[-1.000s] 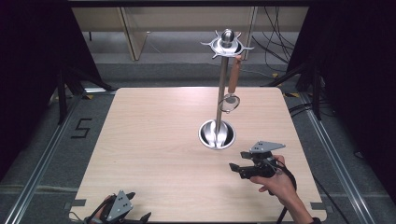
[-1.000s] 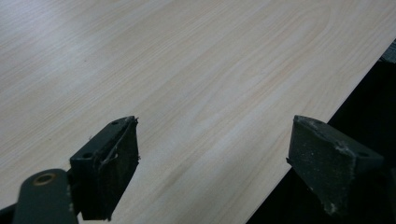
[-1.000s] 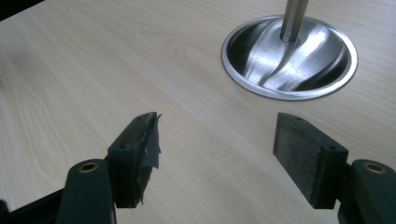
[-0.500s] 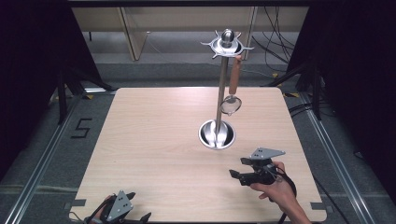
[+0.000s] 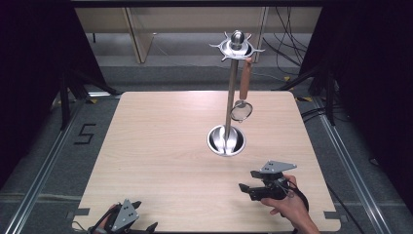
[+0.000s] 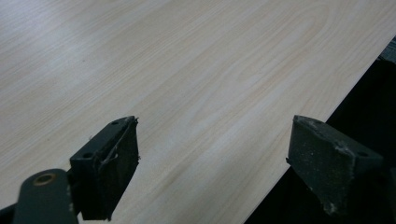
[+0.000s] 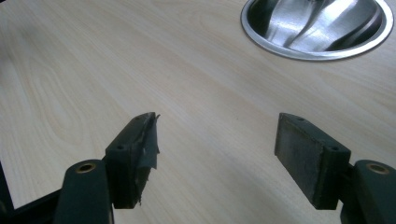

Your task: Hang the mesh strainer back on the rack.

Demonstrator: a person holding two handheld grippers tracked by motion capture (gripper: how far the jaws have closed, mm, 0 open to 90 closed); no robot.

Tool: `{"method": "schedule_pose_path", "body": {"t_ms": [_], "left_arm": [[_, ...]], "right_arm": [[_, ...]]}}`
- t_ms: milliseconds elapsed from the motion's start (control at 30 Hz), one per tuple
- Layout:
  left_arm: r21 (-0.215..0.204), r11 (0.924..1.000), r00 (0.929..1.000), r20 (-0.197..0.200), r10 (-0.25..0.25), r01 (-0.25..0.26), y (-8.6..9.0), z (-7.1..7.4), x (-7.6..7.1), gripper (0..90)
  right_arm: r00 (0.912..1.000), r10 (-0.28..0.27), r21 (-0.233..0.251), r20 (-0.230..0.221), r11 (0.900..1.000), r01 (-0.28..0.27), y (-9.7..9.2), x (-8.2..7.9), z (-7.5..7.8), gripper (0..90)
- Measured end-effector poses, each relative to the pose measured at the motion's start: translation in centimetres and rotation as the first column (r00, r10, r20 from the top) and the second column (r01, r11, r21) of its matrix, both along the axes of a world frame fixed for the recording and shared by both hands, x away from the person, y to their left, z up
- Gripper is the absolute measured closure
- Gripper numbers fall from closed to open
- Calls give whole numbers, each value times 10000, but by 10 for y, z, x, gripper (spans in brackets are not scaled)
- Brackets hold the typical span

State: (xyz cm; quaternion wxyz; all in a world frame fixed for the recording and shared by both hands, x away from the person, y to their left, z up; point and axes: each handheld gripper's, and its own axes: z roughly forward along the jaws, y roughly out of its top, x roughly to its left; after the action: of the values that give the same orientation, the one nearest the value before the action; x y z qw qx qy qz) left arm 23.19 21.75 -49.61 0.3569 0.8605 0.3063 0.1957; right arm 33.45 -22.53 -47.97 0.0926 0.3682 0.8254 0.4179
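Note:
A metal utensil stand rises from a round steel base right of the table's middle. A small strainer with a wooden handle hangs from its top ring. My right gripper is held by a hand near the front right of the table, short of the base, open and holding nothing. In the right gripper view its jaws stand wide apart over bare wood, with the steel base ahead at the upper right. My left gripper sits at the front left edge, open and holding nothing.
The light wooden table has its front edge just under the left gripper; that edge shows with a dark drop beyond. Metal rails run along both sides of the table. Cables lie on the floor at the right.
My right gripper has drawn back from the stand's base toward the near edge, staying open. The left gripper has not moved.

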Motion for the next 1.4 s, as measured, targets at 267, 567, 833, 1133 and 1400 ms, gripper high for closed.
{"method": "schedule_pose_path", "body": {"t_ms": [267,567,833,1133,1400], "left_arm": [[-343,9991,9996,-100,264,-268,-2,-1,-2,157],[-7,10000,10000,52,37,-37,0,1,0,157],[-133,9998,9999,-59,137,-137,-1,0,-1,157],[144,9999,9999,123,-9,7,1,1,1,157],[157,9999,10000,61,15,-16,1,1,0,157]], "right_arm": [[9996,65,199,-286,9998,-59,-1,-13,-4,308],[9995,27,204,-327,9998,-21,-6,-23,-5,306],[9992,95,272,-383,9996,-85,-9,-29,-7,303],[9997,129,90,-220,9999,-128,-11,-34,-11,291],[9981,246,200,-569,9995,-235,-9,-43,-11,272]]}}
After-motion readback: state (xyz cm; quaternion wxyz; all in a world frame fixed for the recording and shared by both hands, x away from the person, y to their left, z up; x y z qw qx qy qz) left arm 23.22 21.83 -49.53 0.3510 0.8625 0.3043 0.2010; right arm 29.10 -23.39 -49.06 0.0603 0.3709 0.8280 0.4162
